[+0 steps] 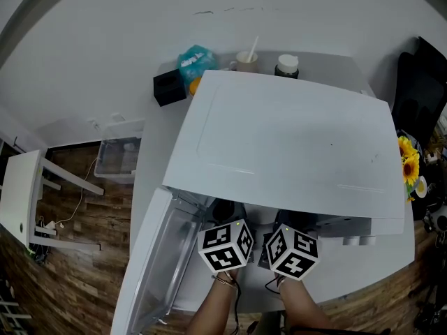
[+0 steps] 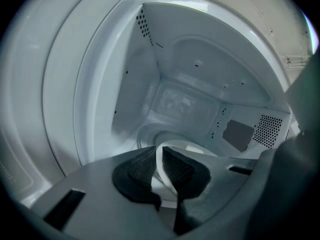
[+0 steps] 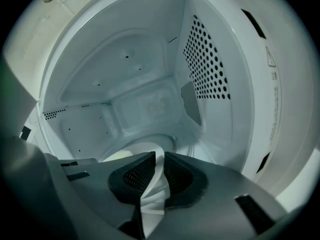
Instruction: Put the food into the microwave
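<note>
The white microwave [image 1: 293, 145] stands on the counter with its door [image 1: 157, 264] swung open to the left. Both grippers reach into the opening; in the head view only the marker cubes of the left gripper [image 1: 225, 245] and the right gripper [image 1: 293, 250] show. In the left gripper view, my left gripper [image 2: 159, 161] is shut on the rim of a white plate [image 2: 165, 189], inside the cavity [image 2: 185, 99]. The right gripper [image 3: 159, 171] is shut on the plate's [image 3: 151, 199] opposite rim. A pale yellowish bit of food [image 3: 116, 156] shows on it. The plate is hidden in the head view.
Behind the microwave stand a black box [image 1: 170, 87], a teal bag [image 1: 196, 61], a cup with a stick [image 1: 246, 60] and a jar [image 1: 286, 65]. Sunflowers [image 1: 408, 160] are at the right. A clear plastic box [image 1: 119, 158] and white furniture [image 1: 21, 194] are on the wooden floor at the left.
</note>
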Available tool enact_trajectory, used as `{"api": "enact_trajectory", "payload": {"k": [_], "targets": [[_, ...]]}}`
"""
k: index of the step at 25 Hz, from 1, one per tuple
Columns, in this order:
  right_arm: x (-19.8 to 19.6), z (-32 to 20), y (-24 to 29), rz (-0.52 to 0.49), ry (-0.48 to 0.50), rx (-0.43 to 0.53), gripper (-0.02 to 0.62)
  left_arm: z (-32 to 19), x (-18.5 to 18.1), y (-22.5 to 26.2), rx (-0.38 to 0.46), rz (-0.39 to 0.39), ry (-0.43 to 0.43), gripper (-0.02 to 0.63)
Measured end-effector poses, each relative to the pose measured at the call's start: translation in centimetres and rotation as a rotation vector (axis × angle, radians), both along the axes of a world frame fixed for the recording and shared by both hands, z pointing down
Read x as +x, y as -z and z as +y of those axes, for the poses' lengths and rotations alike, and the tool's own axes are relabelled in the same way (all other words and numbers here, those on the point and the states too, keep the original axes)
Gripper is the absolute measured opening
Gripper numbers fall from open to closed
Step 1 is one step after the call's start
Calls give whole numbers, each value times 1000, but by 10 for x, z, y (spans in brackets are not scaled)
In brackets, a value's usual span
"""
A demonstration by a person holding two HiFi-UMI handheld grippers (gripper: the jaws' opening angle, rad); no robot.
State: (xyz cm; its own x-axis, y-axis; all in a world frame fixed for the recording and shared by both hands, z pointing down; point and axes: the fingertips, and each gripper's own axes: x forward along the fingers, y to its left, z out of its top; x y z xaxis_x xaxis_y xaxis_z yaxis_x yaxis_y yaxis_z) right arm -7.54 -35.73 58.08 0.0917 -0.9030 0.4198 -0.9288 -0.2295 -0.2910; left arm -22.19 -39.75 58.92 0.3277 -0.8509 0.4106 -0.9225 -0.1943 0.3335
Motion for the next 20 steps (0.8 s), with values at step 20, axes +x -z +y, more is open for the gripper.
{"api": "enact_trajectory", "payload": {"k": [20], "targets": [[4, 15, 6, 21, 29, 48, 58, 14, -7, 7, 50, -6, 22, 41]]}}
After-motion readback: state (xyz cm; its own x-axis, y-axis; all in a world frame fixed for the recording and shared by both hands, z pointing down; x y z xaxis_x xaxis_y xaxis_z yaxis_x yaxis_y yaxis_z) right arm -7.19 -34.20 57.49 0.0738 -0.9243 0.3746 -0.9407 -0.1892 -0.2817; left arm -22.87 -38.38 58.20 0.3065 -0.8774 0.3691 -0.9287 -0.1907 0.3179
